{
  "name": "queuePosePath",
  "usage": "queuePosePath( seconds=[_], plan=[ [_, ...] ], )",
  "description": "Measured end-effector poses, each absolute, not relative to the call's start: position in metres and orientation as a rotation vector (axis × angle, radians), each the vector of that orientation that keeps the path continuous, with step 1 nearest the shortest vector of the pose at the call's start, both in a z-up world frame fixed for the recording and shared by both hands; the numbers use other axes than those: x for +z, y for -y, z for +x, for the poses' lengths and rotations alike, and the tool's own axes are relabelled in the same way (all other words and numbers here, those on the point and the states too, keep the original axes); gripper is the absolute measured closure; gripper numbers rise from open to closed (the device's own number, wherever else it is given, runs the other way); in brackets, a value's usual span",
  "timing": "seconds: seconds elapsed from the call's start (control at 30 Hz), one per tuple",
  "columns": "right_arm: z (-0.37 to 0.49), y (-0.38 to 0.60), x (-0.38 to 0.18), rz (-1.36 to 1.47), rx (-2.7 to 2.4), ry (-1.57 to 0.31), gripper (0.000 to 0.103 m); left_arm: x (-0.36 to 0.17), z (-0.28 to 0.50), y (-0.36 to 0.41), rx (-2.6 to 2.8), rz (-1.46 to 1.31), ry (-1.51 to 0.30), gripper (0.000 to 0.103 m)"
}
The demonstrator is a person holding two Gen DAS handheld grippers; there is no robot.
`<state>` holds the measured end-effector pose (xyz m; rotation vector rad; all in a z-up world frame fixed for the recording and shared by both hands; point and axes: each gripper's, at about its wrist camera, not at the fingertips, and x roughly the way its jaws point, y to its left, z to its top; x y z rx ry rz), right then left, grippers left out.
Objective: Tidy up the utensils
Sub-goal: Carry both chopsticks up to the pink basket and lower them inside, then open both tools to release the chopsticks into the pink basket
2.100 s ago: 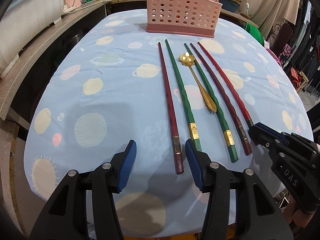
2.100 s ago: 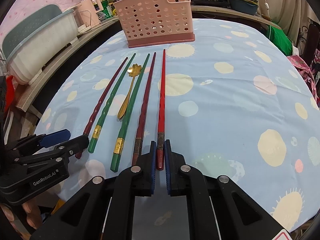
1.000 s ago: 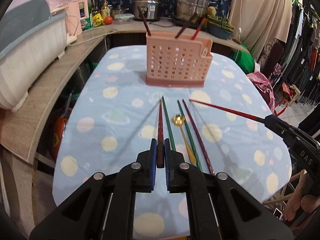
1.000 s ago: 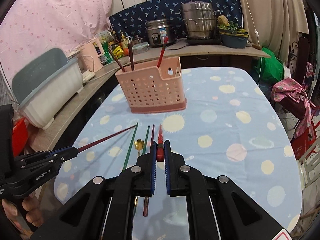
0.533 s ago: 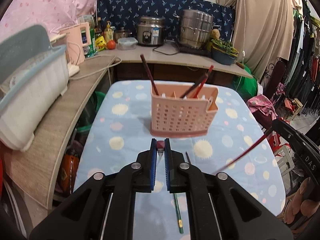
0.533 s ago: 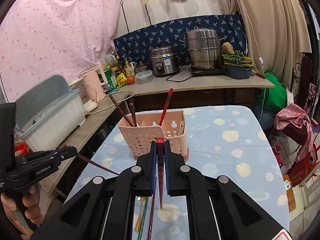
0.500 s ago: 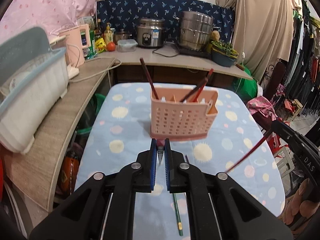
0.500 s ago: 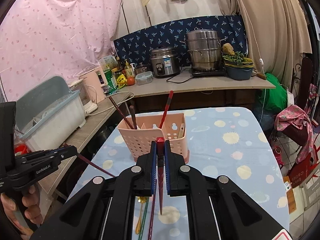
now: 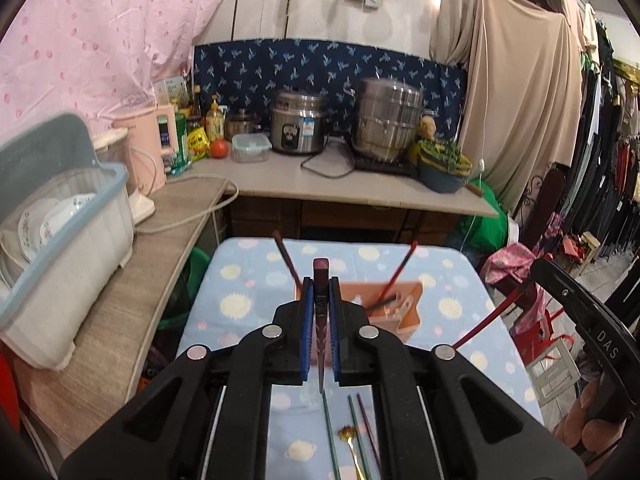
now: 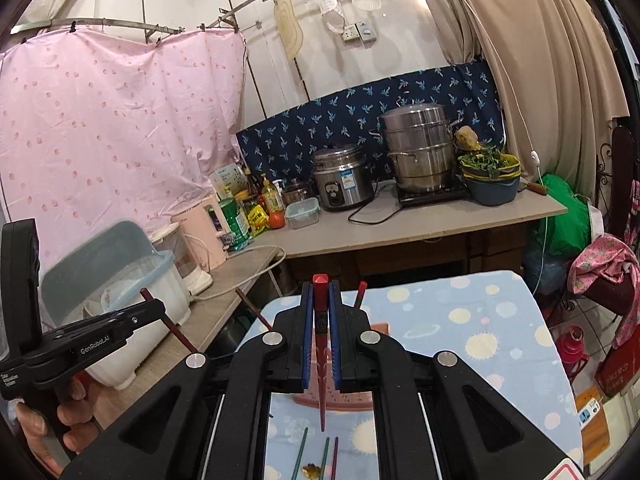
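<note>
Each of 2 black blue-padded grippers, left [image 9: 321,312] and right [image 10: 321,320], clamps 1 chopstick, dark maroon [image 9: 320,280] and bright red [image 10: 320,320], above 3 chopsticks [image 9: 330,432] and 1 gold spoon [image 9: 352,446] on the spotted blue tablecloth [image 9: 240,300].

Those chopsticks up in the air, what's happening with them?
A person is tidying utensils with a handheld gripper in each hand. The left gripper is shut on a dark red chopstick, and the right gripper is shut on a bright red chopstick. Both are held above the table, tips hanging down, in front of the pink basket, which already has a few chopsticks in it. Two green chopsticks, another dark one and a gold spoon lie on the spotted tablecloth.
</note>
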<state>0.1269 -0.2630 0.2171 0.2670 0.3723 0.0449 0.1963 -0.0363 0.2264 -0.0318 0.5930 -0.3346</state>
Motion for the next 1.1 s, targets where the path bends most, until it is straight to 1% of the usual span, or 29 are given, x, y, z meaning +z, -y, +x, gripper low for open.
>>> queuePosePath(
  seconds=[0.23, 0.4, 0.53, 0.83, 0.97, 1.07, 1.1],
  plan=[
    [0.158, 0.266, 0.259, 0.250, 0.044, -0.278, 0.096, 0.271, 0.226, 0.038, -0.311, -0.068, -0.498, 0.096],
    [0.184, 0.264, 0.263, 0.235, 0.036, -0.268, 0.096, 0.286, 0.243, 0.045, -0.310, -0.077, -0.455, 0.096],
    [0.207, 0.263, 0.246, 0.243, 0.035, -0.307, 0.096, 0.276, 0.260, 0.055, -0.316, -0.072, -0.472, 0.096],
    [0.241, 0.259, 0.193, 0.251, 0.034, -0.426, 0.096, 0.220, 0.289, 0.069, -0.322, -0.055, -0.575, 0.096],
    [0.251, 0.260, 0.178, 0.258, 0.033, -0.468, 0.096, 0.203, 0.297, 0.070, -0.319, -0.054, -0.613, 0.096],
    [0.255, 0.262, 0.170, 0.263, 0.031, -0.492, 0.095, 0.194, 0.300, 0.070, -0.320, -0.059, -0.634, 0.095],
    [0.255, 0.262, 0.169, 0.264, 0.031, -0.492, 0.092, 0.193, 0.300, 0.070, -0.320, -0.062, -0.635, 0.095]
  ],
)
